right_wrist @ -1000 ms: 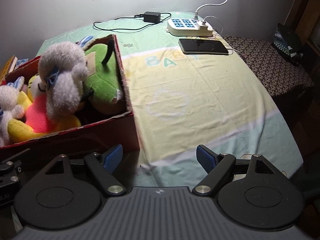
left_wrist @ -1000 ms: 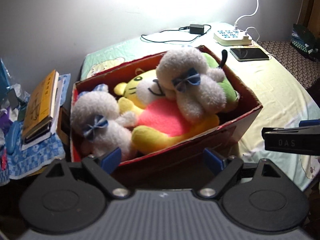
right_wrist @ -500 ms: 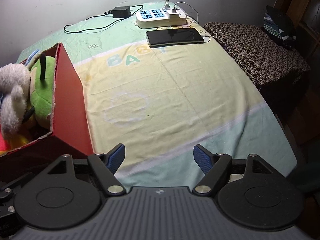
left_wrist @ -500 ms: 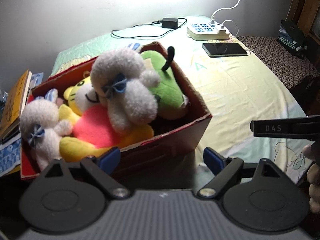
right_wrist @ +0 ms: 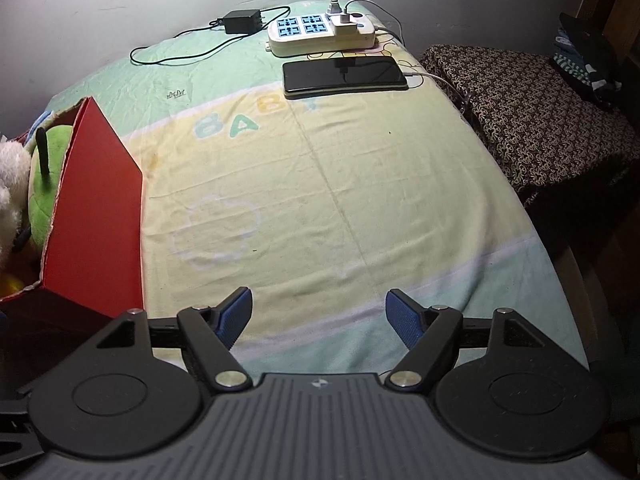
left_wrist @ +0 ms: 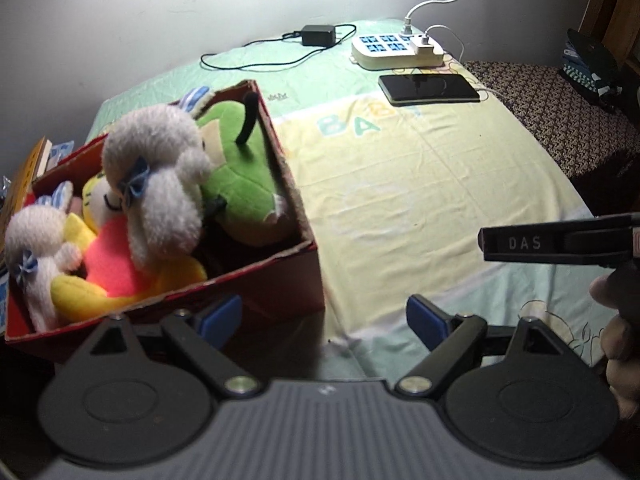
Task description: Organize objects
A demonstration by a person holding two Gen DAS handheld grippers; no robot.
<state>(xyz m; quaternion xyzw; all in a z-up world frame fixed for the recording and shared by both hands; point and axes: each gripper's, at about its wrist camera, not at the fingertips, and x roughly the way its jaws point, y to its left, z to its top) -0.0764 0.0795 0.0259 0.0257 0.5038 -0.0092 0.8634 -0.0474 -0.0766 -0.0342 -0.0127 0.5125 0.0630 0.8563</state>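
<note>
A red cardboard box [left_wrist: 276,280] stands at the left of the bed, filled with plush toys: a grey-white dog with a blue bow [left_wrist: 160,184], a smaller one [left_wrist: 36,248], a yellow and pink toy [left_wrist: 116,268] and a green toy [left_wrist: 240,184]. My left gripper [left_wrist: 324,320] is open and empty, just in front of the box's near right corner. My right gripper [right_wrist: 320,316] is open and empty over the bed's front edge. The box's red side [right_wrist: 96,232] and green toy [right_wrist: 48,184] show at its left.
A black phone [right_wrist: 344,74] on a cable, a white power strip [right_wrist: 320,32] and a black charger [right_wrist: 242,21] lie at the far end of the bed sheet [right_wrist: 340,184]. A patterned stool [right_wrist: 528,112] stands right. Books [left_wrist: 24,172] lie left of the box.
Both views have swung to the right. The box has slid toward the left edge in each view, and more of the sheet, phone and power strip shows. Both grippers stayed open.
</note>
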